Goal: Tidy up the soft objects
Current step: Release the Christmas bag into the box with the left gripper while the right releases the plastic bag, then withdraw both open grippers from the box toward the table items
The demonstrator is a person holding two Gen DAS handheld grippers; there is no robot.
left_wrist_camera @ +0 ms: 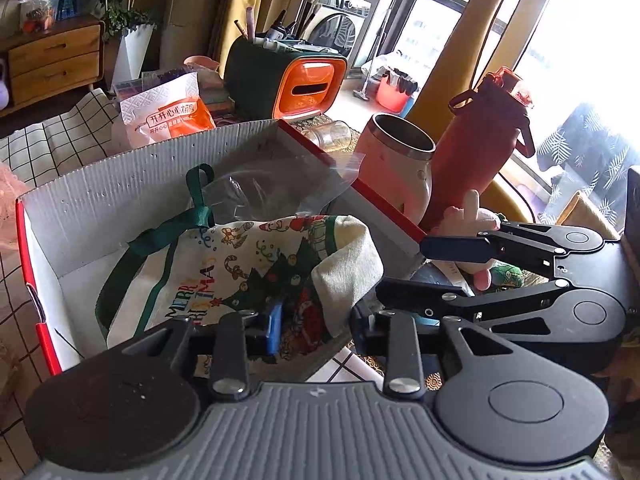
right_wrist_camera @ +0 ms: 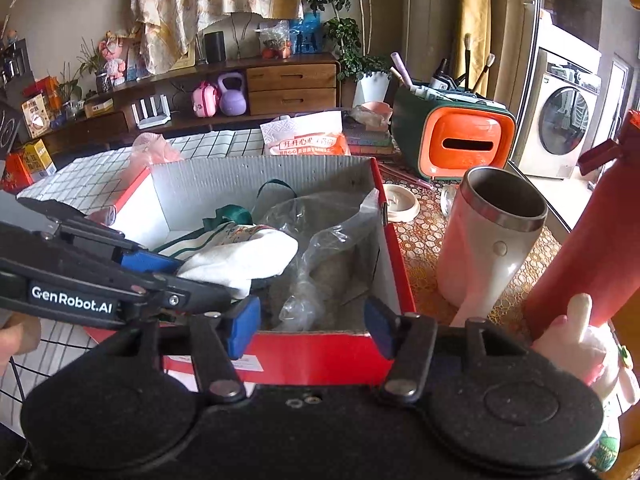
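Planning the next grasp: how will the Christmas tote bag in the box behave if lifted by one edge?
The Christmas tote bag is probably floppy: it lies crumpled, one corner folded over. It would likely sag and unfold from a single pinch. Its green strap loops up free and might snag the red box wall. It looks light and thin, woven rather than slippery.

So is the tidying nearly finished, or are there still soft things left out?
Partly done. The Christmas bag and a clear plastic bag already lie in the red box. The left gripper is open over the Christmas bag; the right gripper is open and holds nothing. Left: the plush toy by the red bottle is outside the box.
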